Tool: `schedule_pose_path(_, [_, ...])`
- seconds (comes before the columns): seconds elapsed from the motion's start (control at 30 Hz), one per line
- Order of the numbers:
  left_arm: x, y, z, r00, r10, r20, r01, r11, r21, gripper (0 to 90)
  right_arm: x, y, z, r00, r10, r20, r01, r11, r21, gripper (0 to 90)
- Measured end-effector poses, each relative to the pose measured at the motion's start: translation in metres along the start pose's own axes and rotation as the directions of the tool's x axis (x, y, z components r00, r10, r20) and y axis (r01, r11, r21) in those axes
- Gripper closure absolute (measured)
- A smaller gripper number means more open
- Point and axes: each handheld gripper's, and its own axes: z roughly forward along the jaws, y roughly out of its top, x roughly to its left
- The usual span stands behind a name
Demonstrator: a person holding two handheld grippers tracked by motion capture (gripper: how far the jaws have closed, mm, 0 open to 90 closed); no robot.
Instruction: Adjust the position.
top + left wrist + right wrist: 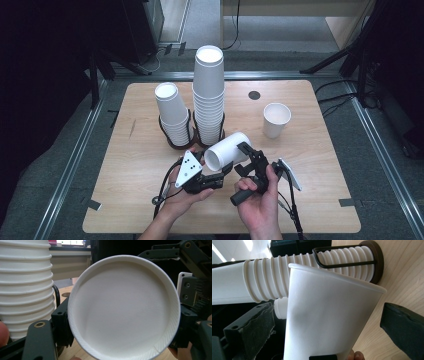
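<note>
Paper cup [226,150] on its side above the desk's [320,150] near edge, mouth toward left gripper [218,176], gripped there; right gripper [243,156] jaws wide apart, flanking cup without contact.

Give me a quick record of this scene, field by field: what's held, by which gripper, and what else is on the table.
held: cup, on its side, mouth toward left gripper
right gripper: jaws either side of cup, grip unclear
left gripper: at cup's mouth, grip unclear
tall stack: upright in holder
short stack: upright in holder, beside tall stack
single cup: upright, apart at right
surface: table
</note>
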Motion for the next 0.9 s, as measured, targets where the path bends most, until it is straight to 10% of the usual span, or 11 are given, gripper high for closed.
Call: schedule_pose_path(0.9, [-0.004,-0.001,0.002,0.9997,0.018,0.014,-0.018,0.9998,0.0,24.2,-0.002,-0.001,0.017,0.9976,0.069,-0.003,-0.069,0.996,0.06,0.0])
